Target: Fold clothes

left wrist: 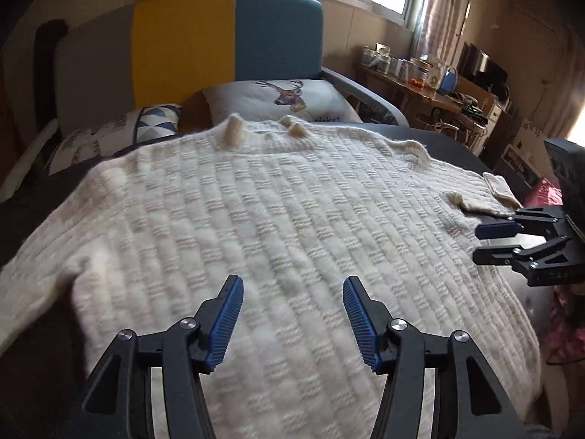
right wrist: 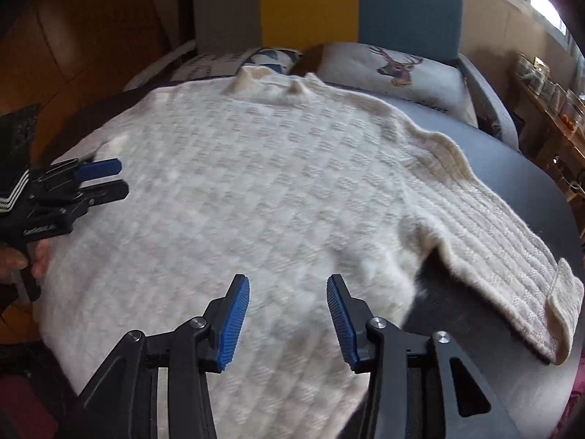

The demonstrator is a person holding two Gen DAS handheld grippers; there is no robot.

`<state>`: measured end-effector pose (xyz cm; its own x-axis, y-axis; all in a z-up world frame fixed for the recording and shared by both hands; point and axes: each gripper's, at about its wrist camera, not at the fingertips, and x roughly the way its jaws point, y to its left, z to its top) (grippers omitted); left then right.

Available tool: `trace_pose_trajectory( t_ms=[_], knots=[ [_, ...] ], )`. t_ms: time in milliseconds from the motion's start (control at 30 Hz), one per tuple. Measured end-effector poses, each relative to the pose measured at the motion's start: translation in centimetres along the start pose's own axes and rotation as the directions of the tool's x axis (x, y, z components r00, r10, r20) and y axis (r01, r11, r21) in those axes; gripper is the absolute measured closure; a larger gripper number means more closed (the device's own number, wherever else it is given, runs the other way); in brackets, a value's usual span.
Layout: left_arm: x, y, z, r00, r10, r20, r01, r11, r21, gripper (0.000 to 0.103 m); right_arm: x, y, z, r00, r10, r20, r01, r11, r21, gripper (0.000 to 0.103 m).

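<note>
A cream knit sweater (left wrist: 263, 226) lies spread flat on a dark bed, collar toward the headboard, sleeves out to both sides. It also shows in the right wrist view (right wrist: 256, 190), with its right sleeve (right wrist: 512, 256) reaching the bed's edge. My left gripper (left wrist: 292, 289) is open and empty, just above the sweater's lower body. It also shows at the left of the right wrist view (right wrist: 122, 179). My right gripper (right wrist: 289, 285) is open and empty above the lower body near the right armpit. It shows at the right of the left wrist view (left wrist: 479, 243), beside the sleeve.
Two pillows, one with a deer print (left wrist: 289, 100), lie against a grey, yellow and blue headboard (left wrist: 226, 40). A cluttered wooden desk (left wrist: 420, 87) stands at the right under the window. The dark bedcover (right wrist: 512, 183) shows right of the sweater.
</note>
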<state>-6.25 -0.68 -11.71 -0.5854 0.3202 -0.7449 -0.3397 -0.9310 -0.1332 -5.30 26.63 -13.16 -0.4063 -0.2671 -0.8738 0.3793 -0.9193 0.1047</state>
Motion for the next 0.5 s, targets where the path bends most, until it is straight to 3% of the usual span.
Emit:
trace_pose_trajectory(
  t_ms=[100,167,233,267,367,433,500],
  knots=[
    [-2.4,3.6,-2.9,0.999,0.053,-0.008,-0.054,0.996,-0.073,0.045,0.4,4.0,-2.0,0.999,0.015,-0.051,-0.017,0.999,-0.049,0.058],
    [-3.3,5.4,-5.1,0.995,0.093,-0.041,-0.097,0.989,-0.107,0.045,1.5,4.8,-3.7,0.995,-0.028,-0.100,0.023,0.998,-0.050,0.058],
    [-3.1,6.7,-7.4,0.982,0.148,-0.118,-0.160,0.981,-0.106,0.045,1.4,4.3,-5.1,0.997,-0.048,-0.058,0.047,0.999,-0.026,0.058],
    [-3.7,7.0,-8.2,0.987,0.141,-0.074,-0.148,0.983,-0.105,0.045,1.3,3.7,-5.5,0.998,-0.043,-0.045,0.043,0.999,0.014,0.058],
    [-5.4,7.5,-9.1,0.996,0.065,-0.054,-0.073,0.985,-0.159,0.045,1.1,2.9,-6.1,0.998,-0.053,-0.033,0.055,0.996,0.072,0.058],
    [-6.8,8.6,-9.6,0.998,0.054,-0.023,-0.058,0.973,-0.223,0.044,1.1,3.2,-6.0,0.996,-0.072,-0.044,0.075,0.994,0.077,0.058],
    [-8.0,10.4,-10.4,0.996,0.091,-0.013,-0.091,0.947,-0.309,0.044,0.9,3.7,-5.5,0.995,-0.084,-0.047,0.088,0.992,0.091,0.057]
  ],
)
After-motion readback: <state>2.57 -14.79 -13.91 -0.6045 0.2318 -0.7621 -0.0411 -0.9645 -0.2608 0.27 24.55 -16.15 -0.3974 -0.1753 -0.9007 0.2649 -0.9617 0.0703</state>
